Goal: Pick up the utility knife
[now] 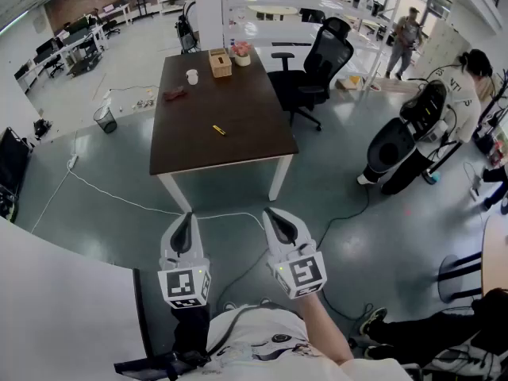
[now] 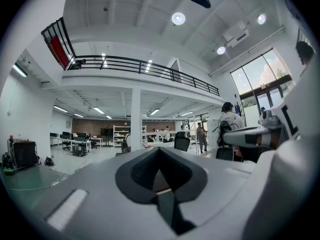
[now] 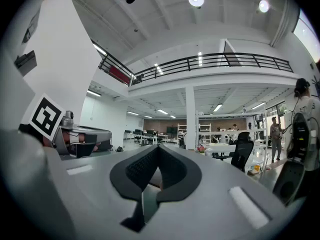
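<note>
step: approach pending, by my read; the person is standing back from the table [image 1: 262,145].
how: closing in on the table's near edge, spreading one claw before lowering, jaws straddling the knife's narrow width.
knife [image 1: 218,130]: lying flat mid-table, yellow, nothing touching it.
left claw [image 1: 184,225]: pressed together, pinching nothing, hanging well short of the table.
right claw [image 1: 276,221]: likewise pressed together, empty, well apart from the knife.
</note>
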